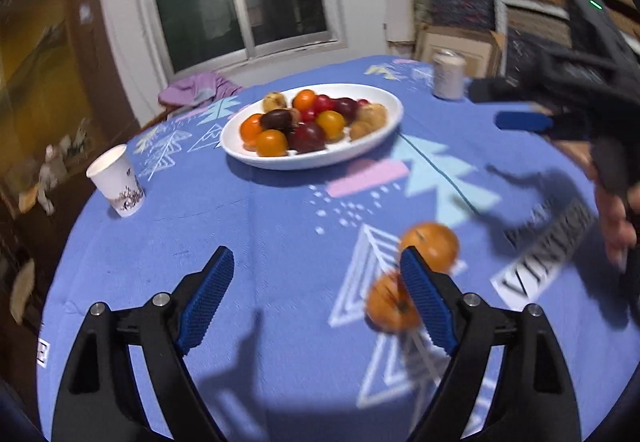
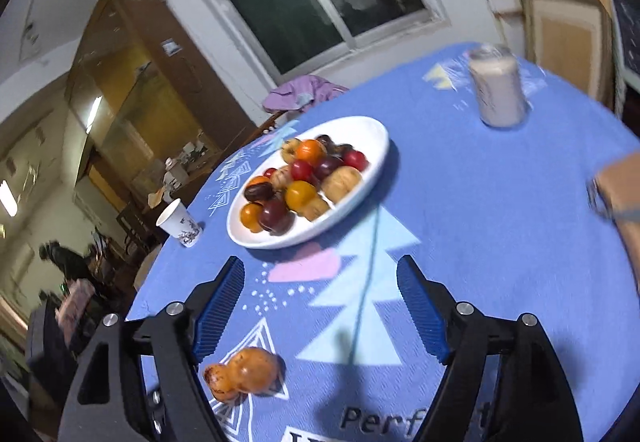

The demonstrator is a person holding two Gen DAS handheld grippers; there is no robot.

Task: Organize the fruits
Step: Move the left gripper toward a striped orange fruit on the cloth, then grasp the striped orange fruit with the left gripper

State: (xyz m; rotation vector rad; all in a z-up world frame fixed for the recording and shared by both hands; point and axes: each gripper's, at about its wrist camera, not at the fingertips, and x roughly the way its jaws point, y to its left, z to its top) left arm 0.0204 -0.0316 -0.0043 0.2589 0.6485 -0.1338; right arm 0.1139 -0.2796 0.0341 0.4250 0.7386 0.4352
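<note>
Left wrist view: the left gripper (image 1: 316,282) hung over the blue tablecloth (image 1: 280,242) with its jaws spread wide and nothing between them.
Right wrist view: the right gripper (image 2: 320,298) was likewise spread wide and empty, aimed toward the white plate (image 2: 372,158).
Loose fruit: two orange fruits lay touching each other on the cloth, the nearer orange fruit (image 1: 390,306) and the farther orange fruit (image 1: 432,244), just beyond the left gripper's right-hand finger; motion blur hid their detail.
Plate: it stood toward the far side of the table, well apart from the loose pair, already heaped with orange, dark red and brown fruit.
Bystanders: a paper cup (image 1: 116,182) and a can (image 1: 448,76) stood clear of the plate.
Step in hand: it looked like the approach to pick up one loose fruit.
Next move: probably shift the left gripper rightward to straddle a single fruit, close gently, then carry it to the plate; the touching neighbour could roll off.
</note>
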